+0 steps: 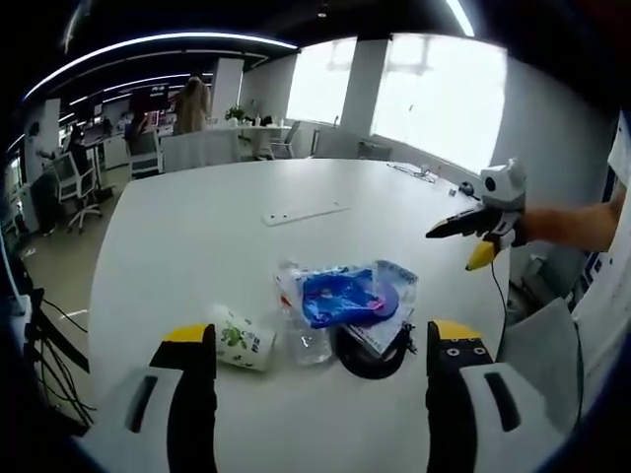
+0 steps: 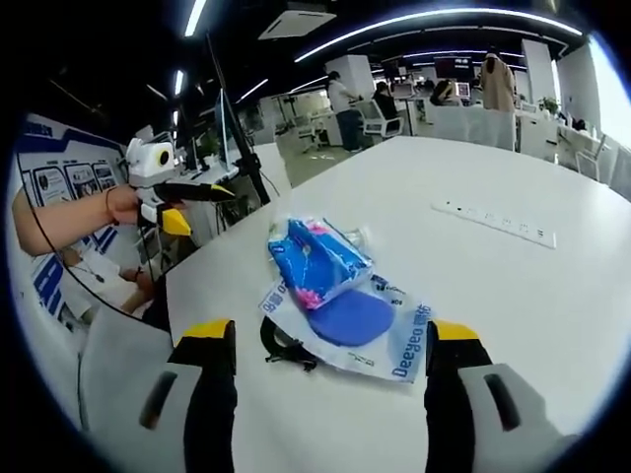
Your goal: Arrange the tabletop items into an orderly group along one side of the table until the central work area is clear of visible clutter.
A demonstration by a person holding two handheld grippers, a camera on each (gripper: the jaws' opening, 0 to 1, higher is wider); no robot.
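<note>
A small heap lies on the white table (image 1: 197,227) just ahead of my left gripper (image 1: 321,335), which is open with nothing between its jaws. In the heap are a tipped paper cup (image 1: 242,341) with green print, a clear plastic cup (image 1: 306,343), a blue packet (image 1: 340,296) and a white printed bag (image 1: 394,291). My right gripper (image 2: 330,335) is open too, its jaws on either side of the white bag (image 2: 389,345) and short of it. The blue packet (image 2: 315,256) lies on that bag. The right gripper (image 1: 483,225) hovers beyond the table's right edge.
A black ring-shaped thing (image 1: 370,357) sits under the heap's near edge, the same black ring (image 2: 281,345) beside the bag. A flat white power strip (image 1: 304,213) lies farther out on the table (image 2: 552,325). Chairs, desks and people stand behind.
</note>
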